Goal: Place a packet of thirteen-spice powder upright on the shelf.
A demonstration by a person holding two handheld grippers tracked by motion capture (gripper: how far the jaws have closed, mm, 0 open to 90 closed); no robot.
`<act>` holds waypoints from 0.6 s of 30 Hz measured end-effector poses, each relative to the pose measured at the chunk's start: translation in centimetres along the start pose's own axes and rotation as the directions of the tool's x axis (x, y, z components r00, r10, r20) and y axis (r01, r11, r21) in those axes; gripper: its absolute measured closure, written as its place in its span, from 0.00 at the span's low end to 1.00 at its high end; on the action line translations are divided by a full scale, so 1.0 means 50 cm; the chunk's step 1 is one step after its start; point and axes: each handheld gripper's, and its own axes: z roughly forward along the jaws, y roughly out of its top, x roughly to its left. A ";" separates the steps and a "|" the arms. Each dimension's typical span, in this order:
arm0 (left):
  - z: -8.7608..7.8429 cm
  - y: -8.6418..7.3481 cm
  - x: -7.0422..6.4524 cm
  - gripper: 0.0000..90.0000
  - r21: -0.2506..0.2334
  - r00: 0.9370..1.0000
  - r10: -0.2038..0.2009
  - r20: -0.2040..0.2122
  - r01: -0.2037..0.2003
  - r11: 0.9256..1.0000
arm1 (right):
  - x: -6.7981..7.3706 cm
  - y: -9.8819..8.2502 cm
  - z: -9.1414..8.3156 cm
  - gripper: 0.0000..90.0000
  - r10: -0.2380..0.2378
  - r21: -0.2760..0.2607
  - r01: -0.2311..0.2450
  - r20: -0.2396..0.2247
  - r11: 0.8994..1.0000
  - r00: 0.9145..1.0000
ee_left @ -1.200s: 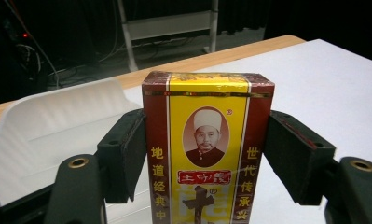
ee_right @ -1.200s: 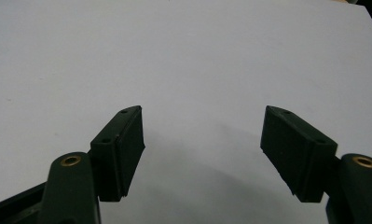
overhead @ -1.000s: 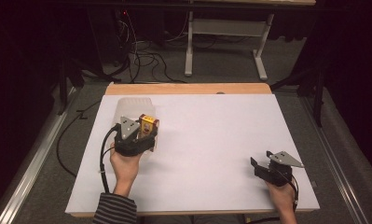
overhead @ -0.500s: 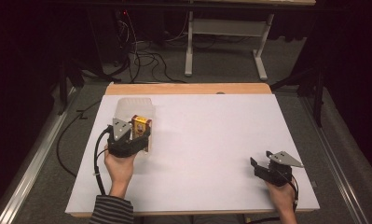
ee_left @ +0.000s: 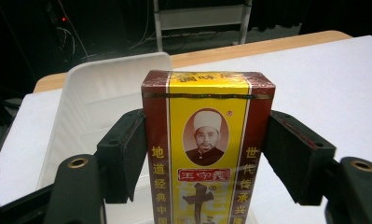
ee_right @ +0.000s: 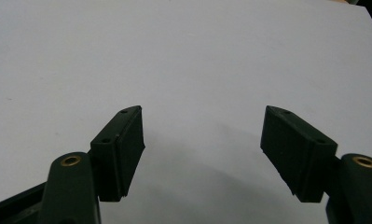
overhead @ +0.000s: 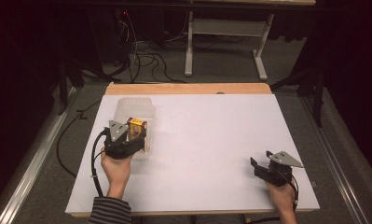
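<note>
A yellow and dark red carton (overhead: 137,128) (ee_left: 207,140), printed with a portrait and Chinese characters, stands upright between the jaws of my left gripper (overhead: 138,135) (ee_left: 204,135). Both pads press its sides, so the gripper is shut on it. The carton hangs over the near end of a translucent plastic container (overhead: 134,105) (ee_left: 104,88) at the table's left. My right gripper (overhead: 262,158) (ee_right: 202,126) rests low at the front right, open, with bare white surface between its pads.
A white sheet (overhead: 211,130) covers the table, and a wooden strip (overhead: 188,88) shows along the far edge. Beyond it, cables and a white desk frame (overhead: 190,46) stand on the dark floor.
The left gripper with the carton has shifted slightly left, further over the container. The right gripper has not moved.
</note>
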 end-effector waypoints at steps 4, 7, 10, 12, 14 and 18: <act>0.003 -0.007 0.003 0.36 0.009 1.000 0.002 -0.012 -0.001 1.000 | 0.000 0.000 0.000 0.34 0.001 0.002 -0.001 0.000 1.000 1.000; 0.003 -0.014 0.006 0.36 0.012 1.000 -0.005 -0.018 0.006 1.000 | 0.001 0.000 0.000 0.34 0.001 0.006 -0.001 -0.002 1.000 1.000; 0.005 -0.019 0.011 0.36 0.021 1.000 -0.008 -0.026 0.009 1.000 | 0.001 0.000 0.000 0.34 0.001 0.004 -0.001 -0.001 1.000 1.000; 0.005 -0.021 0.013 0.36 0.016 0.999 -0.008 -0.033 0.009 1.000 | 0.001 0.000 0.000 0.34 0.002 0.006 -0.002 0.000 1.000 1.000; 0.002 -0.021 0.015 0.40 -0.004 0.999 -0.014 -0.037 0.014 1.000 | 0.001 0.000 0.000 0.34 0.003 0.002 -0.003 0.000 1.000 1.000; -0.001 -0.022 0.014 0.41 0.001 0.999 -0.008 -0.036 0.008 1.000 | 0.002 0.001 0.001 0.34 -0.001 0.010 0.001 -0.001 1.000 1.000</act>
